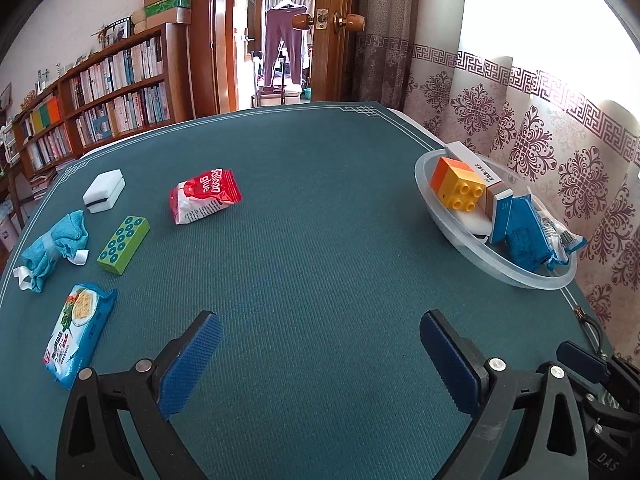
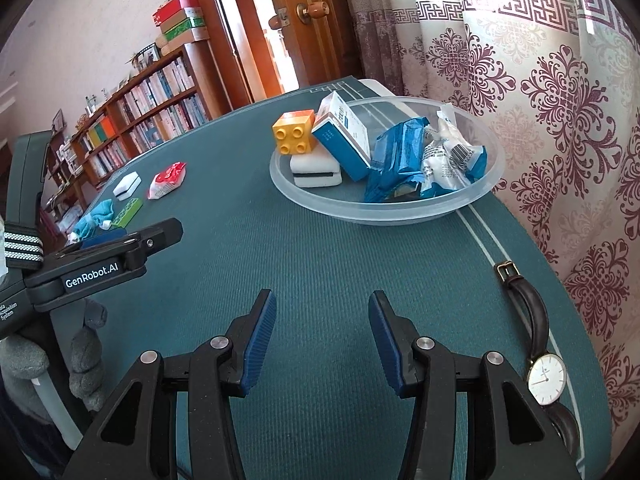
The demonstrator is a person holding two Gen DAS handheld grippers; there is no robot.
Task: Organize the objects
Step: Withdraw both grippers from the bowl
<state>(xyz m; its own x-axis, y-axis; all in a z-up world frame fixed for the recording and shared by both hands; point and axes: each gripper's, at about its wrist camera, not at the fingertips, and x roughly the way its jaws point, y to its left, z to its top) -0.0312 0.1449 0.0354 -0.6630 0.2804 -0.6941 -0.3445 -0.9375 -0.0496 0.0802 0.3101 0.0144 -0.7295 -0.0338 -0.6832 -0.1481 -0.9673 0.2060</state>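
A clear plastic bowl at the table's right edge holds a yellow and orange toy brick, a white sponge, a blue and white carton and blue snack packets. In the left wrist view the same bowl lies far right. On the left lie a red packet, a green block, a white sponge, a blue cloth and a cracker packet. My left gripper is open over bare mat. My right gripper stands open and empty short of the bowl.
A wristwatch with a dark strap lies on the teal mat near the right edge, beside the right gripper. A patterned curtain hangs close behind the bowl. A bookshelf and an open door stand beyond the table.
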